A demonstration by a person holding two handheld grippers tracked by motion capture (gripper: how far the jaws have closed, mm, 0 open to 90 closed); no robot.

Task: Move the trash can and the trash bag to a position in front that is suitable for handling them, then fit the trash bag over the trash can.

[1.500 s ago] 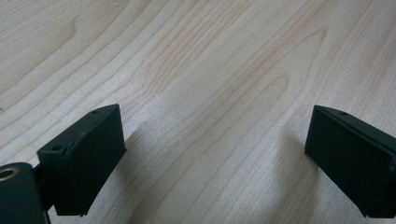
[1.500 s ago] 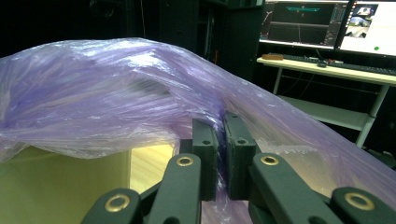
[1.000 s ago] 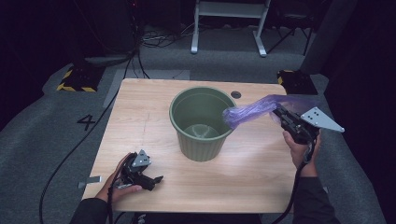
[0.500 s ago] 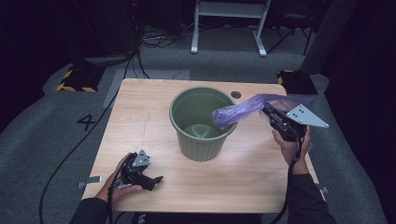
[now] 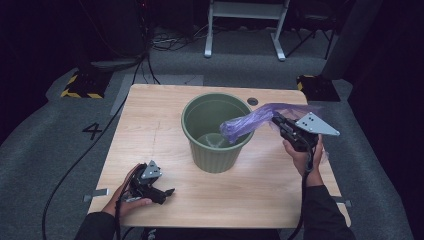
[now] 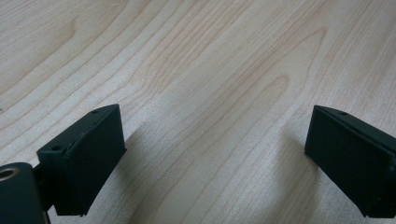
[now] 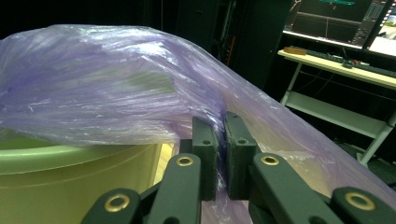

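My left hand (image 5: 131, 192) lies low at the near left, and it holds the left gripper (image 5: 167, 192) almost flat, pointing to the right. In the left gripper view its two black jaws stand wide apart with nothing between them. My right forearm (image 5: 320, 210) comes up from the near right in a dark sleeve, and my right hand (image 5: 302, 152) is raised. It holds the right gripper (image 5: 276, 120) pointing to the left, I think a little upward, with the grey plate on top. Its jaws are nearly together and pinch a thin fold of purple film (image 7: 140, 93).
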